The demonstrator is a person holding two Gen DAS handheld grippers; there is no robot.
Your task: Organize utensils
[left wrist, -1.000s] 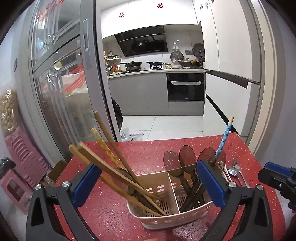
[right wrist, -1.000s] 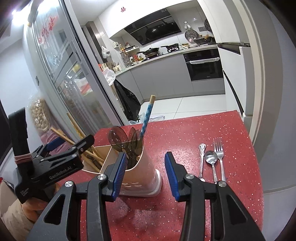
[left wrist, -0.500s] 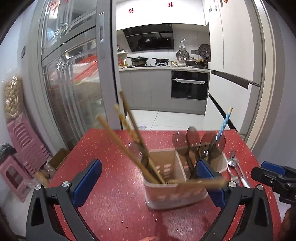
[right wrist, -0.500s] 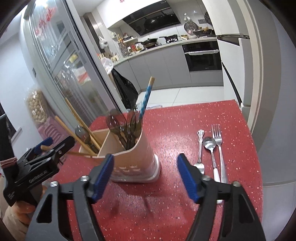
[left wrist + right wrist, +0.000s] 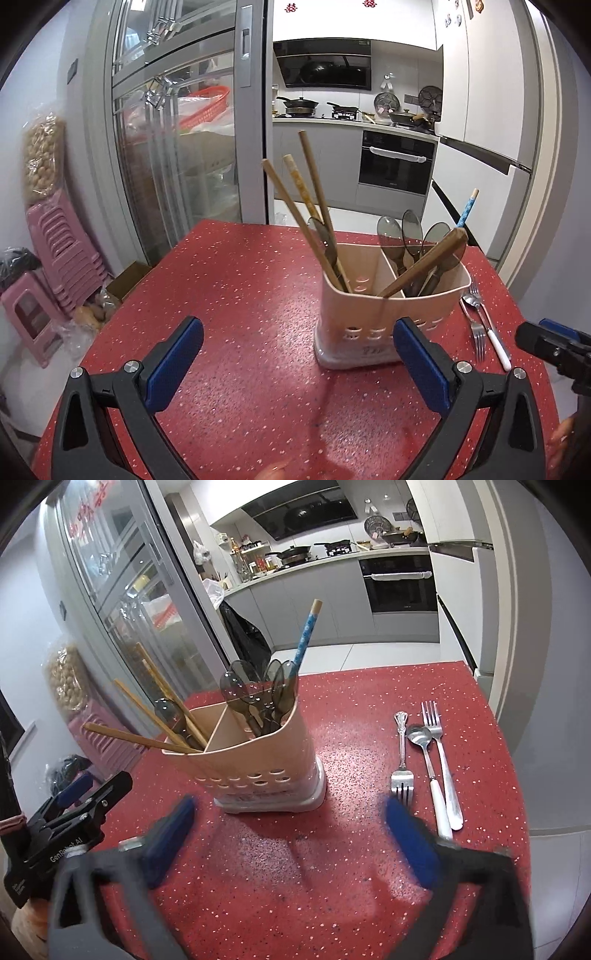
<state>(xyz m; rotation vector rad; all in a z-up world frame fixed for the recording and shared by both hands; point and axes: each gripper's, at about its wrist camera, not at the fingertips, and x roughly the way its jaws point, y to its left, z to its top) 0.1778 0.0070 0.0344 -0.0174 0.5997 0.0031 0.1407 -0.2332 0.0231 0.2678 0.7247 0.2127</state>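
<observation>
- Presently, the holder (image 5: 258,760), a beige plastic caddy with a divider, stands upright on the red table (image 5: 332,867); its split suits sorting by type.
- Left compartment: wooden chopsticks (image 5: 317,218) lean outward against the rim, too long to stand straight. One chopstick (image 5: 424,266) lies slantwise across the divider toward the spoons, apparently misfiled.
- Right compartment: dark translucent spoons (image 5: 258,690) stand bowls up, with a blue patterned chopstick (image 5: 304,638) among them, likewise a stray by my reading.
- Loose cutlery rests flat on the table, well apart from the holder on its right: a fork (image 5: 402,760) with tines toward the camera, a white-handled spoon (image 5: 428,775) and a second fork (image 5: 441,760) lying close together, parallel. These appear to be the remaining items to sort.
- Left claw (image 5: 295,362): fingers spread wide, holding nothing, pointed at the holder from short of its front face.
- Right claw (image 5: 291,838): blurred, yet both pads show far apart with bare table between them; spread and empty, between holder and cutlery.
- Judgement: sorting is partly done; the right claw is better placed for the flat cutlery, which, lying low, will demand a shallow pinch.
</observation>
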